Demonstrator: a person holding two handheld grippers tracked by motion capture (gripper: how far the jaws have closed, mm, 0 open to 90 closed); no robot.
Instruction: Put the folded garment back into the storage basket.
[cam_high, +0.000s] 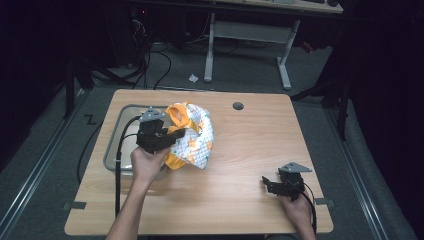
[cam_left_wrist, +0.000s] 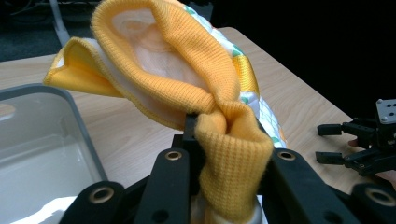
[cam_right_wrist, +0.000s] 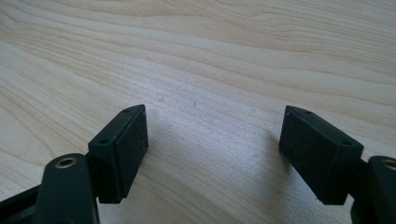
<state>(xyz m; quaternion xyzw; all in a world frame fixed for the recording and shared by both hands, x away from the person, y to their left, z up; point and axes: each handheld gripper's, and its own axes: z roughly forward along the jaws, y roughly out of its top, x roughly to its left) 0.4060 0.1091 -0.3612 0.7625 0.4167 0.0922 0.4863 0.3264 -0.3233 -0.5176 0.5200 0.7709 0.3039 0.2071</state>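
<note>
Left tongs (cam_left_wrist: 229, 154) pinch orange garment (cam_left_wrist: 187, 79), trailing away rightward.

Hidden between the left gripper (cam_left_wrist: 224, 154) jaws: the garment's (cam_left_wrist: 196, 79) pinched fold. Cut off below them: its lower end.

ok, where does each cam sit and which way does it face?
High view: above the person's side, facing forward and down on the table; both forearms and tongs show.
Left gripper view: rides the left tongs, shut on the orange garment.
Right gripper view: rides the open right tongs, facing bare tabletop.
Shared: high and left views show garment, grey tub.
</note>
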